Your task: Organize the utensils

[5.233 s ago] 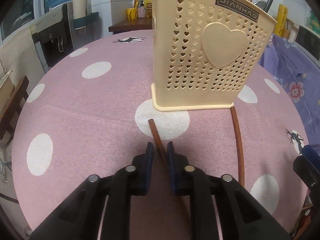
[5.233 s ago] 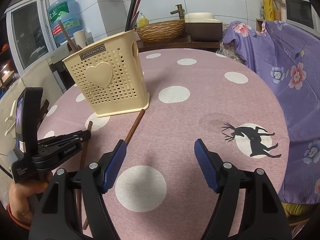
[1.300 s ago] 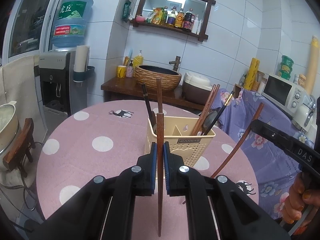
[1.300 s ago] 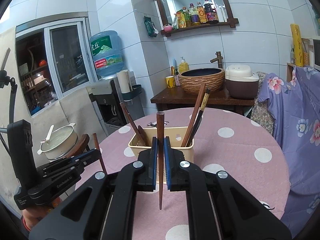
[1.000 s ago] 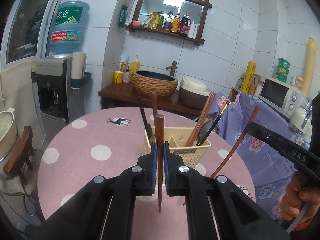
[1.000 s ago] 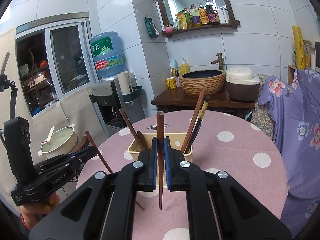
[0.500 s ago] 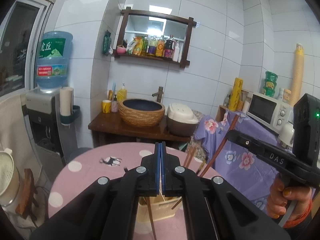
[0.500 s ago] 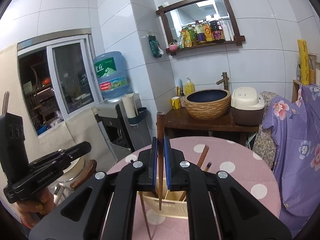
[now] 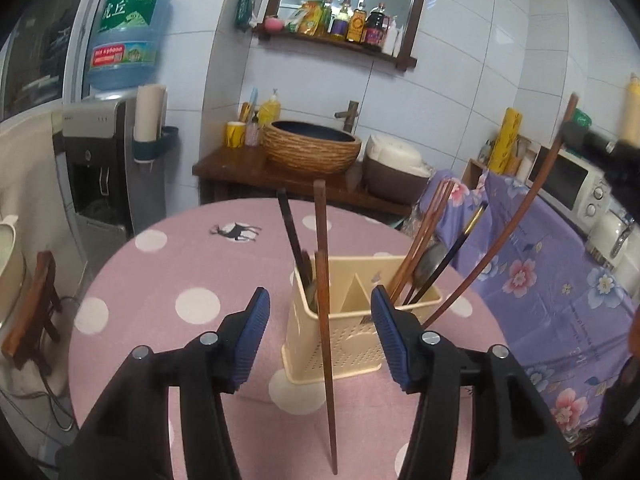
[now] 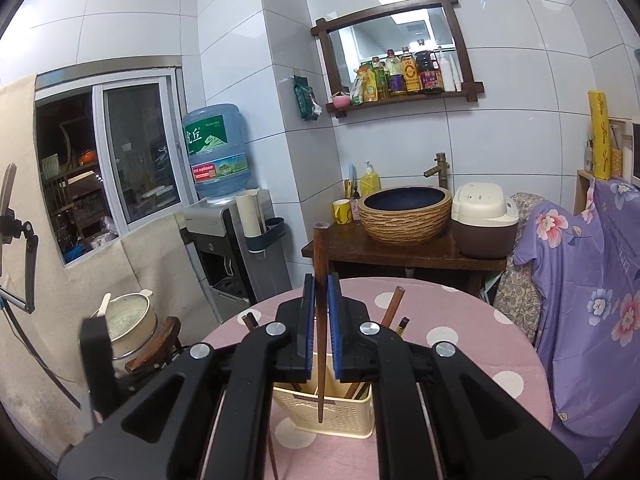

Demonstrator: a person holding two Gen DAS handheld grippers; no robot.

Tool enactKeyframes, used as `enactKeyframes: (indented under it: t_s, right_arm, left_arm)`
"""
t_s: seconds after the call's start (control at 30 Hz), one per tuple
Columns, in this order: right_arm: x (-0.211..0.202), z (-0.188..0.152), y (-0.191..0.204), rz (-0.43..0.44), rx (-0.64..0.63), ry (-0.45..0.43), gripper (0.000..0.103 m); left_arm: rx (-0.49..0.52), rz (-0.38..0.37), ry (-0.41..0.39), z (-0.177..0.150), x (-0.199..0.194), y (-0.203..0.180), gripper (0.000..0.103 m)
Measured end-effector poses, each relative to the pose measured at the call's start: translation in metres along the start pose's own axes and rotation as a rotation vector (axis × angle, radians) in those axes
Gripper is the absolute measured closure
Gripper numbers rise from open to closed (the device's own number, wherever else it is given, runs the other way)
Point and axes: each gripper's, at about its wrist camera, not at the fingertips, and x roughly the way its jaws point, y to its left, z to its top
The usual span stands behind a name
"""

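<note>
Reading labels first: the water bottle point(image 9: 124, 36) on the far left carried "虎丘" in white on a green band, with a red strip below too small to read. The plate on the holder point(image 9: 352, 344) was half hidden behind the near pad and could not be read. Shelf bottles point(image 10: 400, 76) bore labels, none legible.

Left gripper point(image 9: 318, 304): jaws opening, blue pads spread wide. Chopstick point(image 9: 326, 360) stood nearly upright between them, touching neither pad. It lay in front of the holder in this view, its lower tip near the bottom edge; whether it rested on anything could not be told.

Right gripper point(image 10: 320, 320): pads pressed together, pinching a second chopstick point(image 10: 320, 248) upright, top end well above the jaws, tip hanging over the holder's front face. In the left view this chopstick slanted at the right edge, the gripper there blurred.

The holder stood on the pink dotted table point(image 9: 192, 256), other chopsticks leaning in both its left and right compartments.

Against half a second before: left pads had been clamped on the chopstick and the view had faced the wall shelf; now the jaws were apart and the view looked down onto table and holder. The right grip was unchanged.
</note>
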Motion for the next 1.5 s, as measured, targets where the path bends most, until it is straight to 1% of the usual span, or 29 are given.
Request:
enactKeyframes:
  t_s: [0.07,0.1,0.13,0.2,0.23,0.27,0.3,0.33,0.37,0.4,0.47,0.63,0.73,0.87,0.97,1.03,1.17,1.27,1.4,1.5]
  right_arm:
    - [-0.002,-0.002,-0.001,0.000,0.001,0.000,0.096]
    - [-0.003,-0.003,-0.002,0.001,0.003,0.001,0.096]
    - [-0.004,-0.005,-0.001,0.002,0.003,0.002,0.096]
    - [-0.005,-0.006,-0.001,-0.001,-0.001,0.004,0.096]
    - [-0.005,-0.008,-0.001,-0.002,-0.003,0.004,0.096]
    - [-0.006,-0.010,-0.002,-0.002,-0.003,0.006,0.096]
    - [-0.006,-0.011,-0.002,-0.001,-0.004,0.008,0.096]
    - [-0.006,-0.012,-0.003,0.000,-0.008,0.012,0.096]
    - [-0.007,-0.013,-0.003,0.000,-0.009,0.014,0.096]
    - [-0.007,-0.014,-0.003,0.002,-0.009,0.013,0.096]
    - [-0.008,-0.014,-0.005,0.010,-0.002,0.007,0.096]
    - [-0.009,-0.014,-0.003,0.026,0.003,0.001,0.096]
    - [-0.010,-0.013,-0.003,0.026,0.007,0.002,0.096]
    - [-0.011,-0.011,-0.002,0.028,0.007,0.001,0.096]
    - [-0.013,-0.011,-0.002,0.028,0.008,0.000,0.096]
    - [-0.015,-0.011,-0.003,0.028,0.011,-0.003,0.096]
    - [-0.016,-0.013,-0.004,0.028,0.012,0.002,0.096]
    - [-0.015,-0.015,-0.004,0.031,0.011,0.007,0.096]
    - [-0.016,-0.017,-0.004,0.030,0.010,0.007,0.096]
    - [-0.018,-0.018,-0.004,0.025,0.006,0.007,0.096]
  left_arm:
    - [0.049,0.075,-0.016,-0.006,0.009,-0.006,0.050]
    - [0.073,0.097,-0.012,-0.009,0.016,-0.009,0.049]
    - [0.096,0.105,0.017,-0.015,0.029,-0.011,0.049]
    - [0.094,0.093,0.071,-0.024,0.049,-0.008,0.050]
    - [0.089,0.115,0.078,-0.029,0.058,-0.005,0.053]
    - [0.072,0.131,0.082,-0.033,0.063,0.000,0.064]
    - [0.042,0.117,0.095,-0.036,0.066,0.005,0.075]
    - [0.004,0.094,0.119,-0.039,0.067,0.012,0.076]
    - [-0.011,0.075,0.128,-0.040,0.065,0.016,0.076]
    - [-0.017,0.073,0.123,-0.041,0.061,0.020,0.076]
    - [-0.027,0.109,0.100,-0.040,0.051,0.029,0.076]
    - [-0.083,0.137,0.126,-0.039,0.050,0.051,0.074]
    - [-0.087,0.131,0.151,-0.046,0.054,0.052,0.074]
    - [-0.105,0.106,0.176,-0.052,0.060,0.052,0.074]
    - [-0.111,0.110,0.183,-0.051,0.066,0.054,0.074]
    - [-0.145,0.095,0.202,-0.048,0.074,0.061,0.074]
    - [-0.263,0.053,0.252,-0.041,0.099,0.084,0.075]
    - [-0.278,0.015,0.299,-0.034,0.124,0.090,0.075]
    - [-0.259,0.068,0.338,-0.028,0.156,0.091,0.074]
    - [-0.262,0.063,0.368,-0.025,0.178,0.092,0.074]
